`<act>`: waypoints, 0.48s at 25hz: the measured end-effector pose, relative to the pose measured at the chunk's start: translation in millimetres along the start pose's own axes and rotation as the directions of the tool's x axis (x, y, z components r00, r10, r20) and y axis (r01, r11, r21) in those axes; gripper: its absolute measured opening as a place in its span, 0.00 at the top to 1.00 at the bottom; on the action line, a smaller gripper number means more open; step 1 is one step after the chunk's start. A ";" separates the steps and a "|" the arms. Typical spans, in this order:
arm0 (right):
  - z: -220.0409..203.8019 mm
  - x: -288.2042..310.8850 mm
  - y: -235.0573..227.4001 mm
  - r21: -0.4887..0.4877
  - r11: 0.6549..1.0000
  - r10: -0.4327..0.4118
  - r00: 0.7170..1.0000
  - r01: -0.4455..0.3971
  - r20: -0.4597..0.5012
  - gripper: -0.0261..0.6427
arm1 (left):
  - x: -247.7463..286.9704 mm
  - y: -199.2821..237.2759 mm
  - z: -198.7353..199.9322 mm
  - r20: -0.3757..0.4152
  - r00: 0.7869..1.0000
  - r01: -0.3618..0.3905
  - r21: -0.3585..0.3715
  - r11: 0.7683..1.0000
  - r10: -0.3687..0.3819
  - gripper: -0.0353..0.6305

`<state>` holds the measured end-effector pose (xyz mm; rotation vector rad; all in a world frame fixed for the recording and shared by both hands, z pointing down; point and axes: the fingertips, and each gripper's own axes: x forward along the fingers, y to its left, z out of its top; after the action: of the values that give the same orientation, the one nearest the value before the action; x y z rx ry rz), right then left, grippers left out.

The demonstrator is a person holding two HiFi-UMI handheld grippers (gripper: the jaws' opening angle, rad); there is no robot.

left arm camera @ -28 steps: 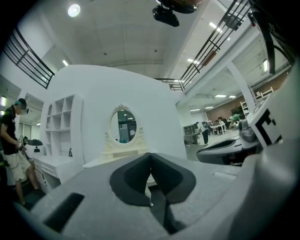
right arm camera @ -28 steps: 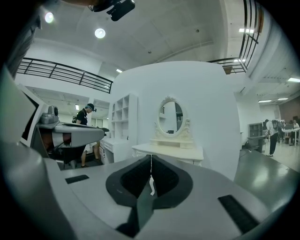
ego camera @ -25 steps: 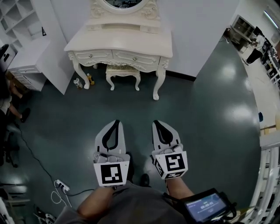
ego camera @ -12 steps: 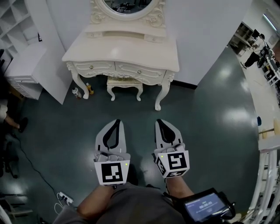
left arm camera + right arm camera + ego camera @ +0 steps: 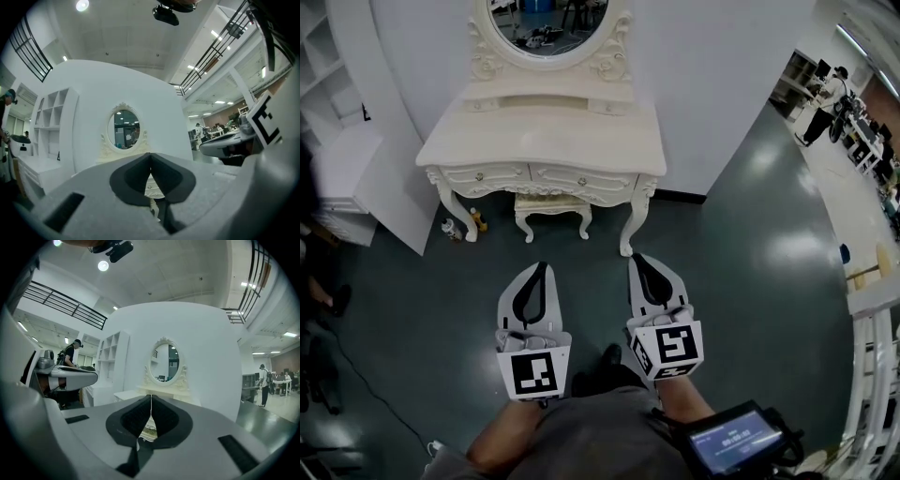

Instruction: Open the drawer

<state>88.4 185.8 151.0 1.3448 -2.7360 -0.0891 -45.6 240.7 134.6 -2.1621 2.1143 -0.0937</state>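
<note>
A cream dressing table [image 5: 544, 141] with an oval mirror stands against the white wall ahead. Two drawers run along its front, the left drawer [image 5: 486, 174] and the right drawer [image 5: 581, 179], both closed, each with a small knob. My left gripper [image 5: 540, 267] and right gripper [image 5: 638, 259] hover side by side over the floor, short of the table, pointing level at it. Both are shut with nothing between the jaws. In the left gripper view the left gripper [image 5: 150, 154] frames the table's front; the right gripper [image 5: 151, 396] does the same in its own view.
A cream stool [image 5: 551, 212] is tucked under the table. Two small bottles [image 5: 461, 225] stand on the floor by its left leg. White shelving [image 5: 337, 141] stands at the left. A person [image 5: 820, 98] stands far off at the upper right. A handheld screen [image 5: 734, 441] hangs low right.
The view has shifted: the dressing table now sits further left and more of its mirror shows. Both grippers stay shut and side by side.
</note>
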 end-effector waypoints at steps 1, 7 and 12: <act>-3.7 2.3 -1.7 0.005 1.000 -0.001 1.000 0.001 -0.007 0.94 | 2.8 -1.0 -3.7 -0.010 1.000 0.003 -0.001 1.000 -0.003 0.92; -30.0 29.8 -18.3 0.037 0.999 0.011 0.999 -0.010 -0.042 0.94 | 36.2 -4.8 -26.7 -0.074 0.997 0.011 0.016 1.000 -0.010 0.92; -48.3 70.4 -39.7 0.064 0.997 0.043 0.997 -0.038 -0.068 0.94 | 82.6 -4.4 -44.0 -0.120 0.993 0.005 0.029 1.000 -0.001 0.92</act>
<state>82.1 105.2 199.3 1.2812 -2.7281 0.0463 -44.7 156.5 175.8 -2.1952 2.1575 -0.2597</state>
